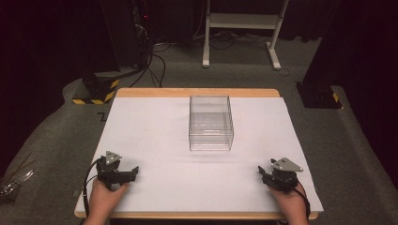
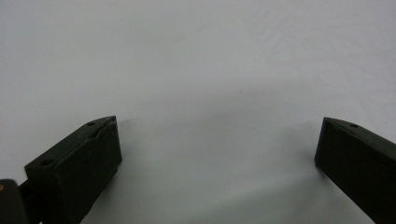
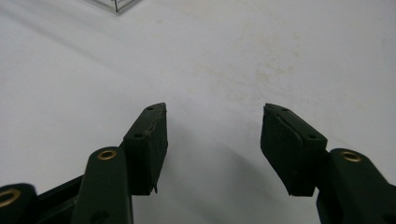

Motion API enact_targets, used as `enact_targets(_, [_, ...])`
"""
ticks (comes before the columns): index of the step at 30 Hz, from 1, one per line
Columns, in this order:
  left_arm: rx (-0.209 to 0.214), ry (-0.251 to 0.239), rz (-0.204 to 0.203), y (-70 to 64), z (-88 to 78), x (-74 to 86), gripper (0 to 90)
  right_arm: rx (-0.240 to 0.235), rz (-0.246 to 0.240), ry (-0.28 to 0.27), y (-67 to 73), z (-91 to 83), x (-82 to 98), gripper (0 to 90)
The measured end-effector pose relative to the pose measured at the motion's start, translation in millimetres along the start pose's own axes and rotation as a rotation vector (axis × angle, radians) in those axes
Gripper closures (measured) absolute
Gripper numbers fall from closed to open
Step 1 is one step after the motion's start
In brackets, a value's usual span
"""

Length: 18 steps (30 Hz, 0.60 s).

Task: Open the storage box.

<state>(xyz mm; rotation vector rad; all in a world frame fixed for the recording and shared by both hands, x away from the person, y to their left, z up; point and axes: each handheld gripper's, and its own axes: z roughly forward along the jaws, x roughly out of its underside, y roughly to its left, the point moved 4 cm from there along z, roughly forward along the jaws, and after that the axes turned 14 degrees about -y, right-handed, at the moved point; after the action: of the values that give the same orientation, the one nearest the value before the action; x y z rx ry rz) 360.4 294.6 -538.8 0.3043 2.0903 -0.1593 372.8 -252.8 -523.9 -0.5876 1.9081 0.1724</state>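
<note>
High view: each hand-held gripper, left [image 1: 133, 174] and right [image 1: 263, 173], spread empty near the table's [image 1: 155, 117] front edge, clear box [image 1: 210, 123] well apart.

Grey carpet floor [image 1: 56, 126], dark surroundings

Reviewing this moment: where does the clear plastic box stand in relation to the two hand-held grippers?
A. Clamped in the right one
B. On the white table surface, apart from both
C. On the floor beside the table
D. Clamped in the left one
B: the clear plastic box stands mid-table, while the left hand-held gripper and right hand-held gripper rest near the front edge, jaws open and empty.
</note>
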Motion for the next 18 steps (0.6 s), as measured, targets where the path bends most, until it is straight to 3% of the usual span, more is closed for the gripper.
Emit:
enact_targets(2, [0.0, 0.0, 0.0, 0.0, 0.0, 0.0, 0.5, -0.008, 0.023, -0.006, 0.5, -1.5, -2.0, 42.9])
enact_targets(8, [0.0, 0.0, 0.001, 0.0, 0.0, 0.0, 0.4, -0.018, 0.014, -0.058, 5.4, -7.1, -13.9, 44.0])
enact_targets(18, [0.0, 0.0, 0.001, 0.0, 0.1, -0.1, 0.5, -0.036, 0.011, -0.065, 16.5, -7.2, -22.1, 44.0])
